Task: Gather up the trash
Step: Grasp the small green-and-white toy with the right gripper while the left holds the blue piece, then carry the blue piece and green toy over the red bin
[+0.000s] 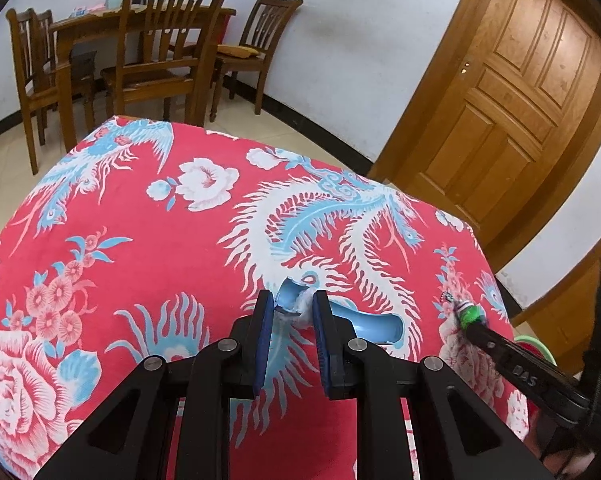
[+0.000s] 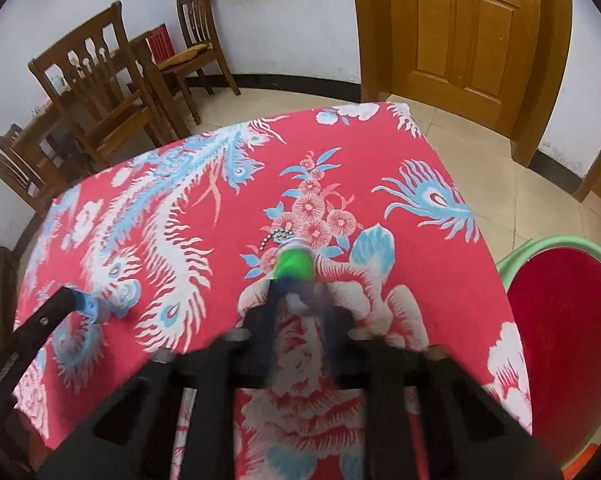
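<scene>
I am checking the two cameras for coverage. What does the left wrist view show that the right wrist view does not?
Only the left wrist view shows the blue piece up close, clamped in the left gripper. Only the right wrist view shows the red basin with a green rim whole, and the small bead chain. Both show the red tablecloth, the green item in the right gripper, chairs and the door.

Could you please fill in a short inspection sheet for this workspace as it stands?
Surface: table under a red floral cloth.
Job's things: blue broken plastic piece and small green item with a bead chain; green bin with red inside, on the floor beside the table.
Clutter: nothing seen.
Grippers: left gripper has its jaws shut on the blue piece; right gripper is blurred, jaws shut on the green item.
Cables: nothing seen.
Surroundings: wooden chairs, dining table, closed wooden door, tiled floor.
</scene>
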Motion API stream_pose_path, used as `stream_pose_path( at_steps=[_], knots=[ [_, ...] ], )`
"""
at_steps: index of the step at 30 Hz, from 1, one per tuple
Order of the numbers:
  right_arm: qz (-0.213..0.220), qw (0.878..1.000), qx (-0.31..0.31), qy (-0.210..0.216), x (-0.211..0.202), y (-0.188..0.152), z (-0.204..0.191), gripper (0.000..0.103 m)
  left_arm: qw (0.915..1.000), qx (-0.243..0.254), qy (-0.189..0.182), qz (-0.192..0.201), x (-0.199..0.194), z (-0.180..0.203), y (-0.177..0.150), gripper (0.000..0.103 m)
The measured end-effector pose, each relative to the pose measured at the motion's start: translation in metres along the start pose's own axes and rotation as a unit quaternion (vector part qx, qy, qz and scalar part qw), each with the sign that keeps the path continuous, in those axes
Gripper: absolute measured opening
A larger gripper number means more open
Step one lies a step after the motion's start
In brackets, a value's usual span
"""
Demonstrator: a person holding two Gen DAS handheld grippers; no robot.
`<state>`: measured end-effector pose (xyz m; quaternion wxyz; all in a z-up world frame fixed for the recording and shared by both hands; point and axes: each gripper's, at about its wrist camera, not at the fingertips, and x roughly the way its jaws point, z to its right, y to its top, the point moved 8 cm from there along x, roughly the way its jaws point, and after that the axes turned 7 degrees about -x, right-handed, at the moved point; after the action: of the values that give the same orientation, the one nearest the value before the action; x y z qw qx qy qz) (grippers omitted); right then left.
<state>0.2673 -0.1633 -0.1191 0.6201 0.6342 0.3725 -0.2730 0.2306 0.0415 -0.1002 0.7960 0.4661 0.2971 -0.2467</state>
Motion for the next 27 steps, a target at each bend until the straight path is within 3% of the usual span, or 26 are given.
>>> stream_pose_path(
  at_steps=[13,27],
  knots=[
    [0.049,0.997,0.048,0.038,-0.071,-0.02,0.023,0.016,0.9996,0.025,-0.013,0.005,-0.008,0.018,-0.003,0.02],
    [0.108,0.986,0.121,0.028,-0.146,-0.059,0.089,0.016,0.9944,0.077,-0.071,-0.005,-0.044,0.085,-0.025,0.02]
  ],
)
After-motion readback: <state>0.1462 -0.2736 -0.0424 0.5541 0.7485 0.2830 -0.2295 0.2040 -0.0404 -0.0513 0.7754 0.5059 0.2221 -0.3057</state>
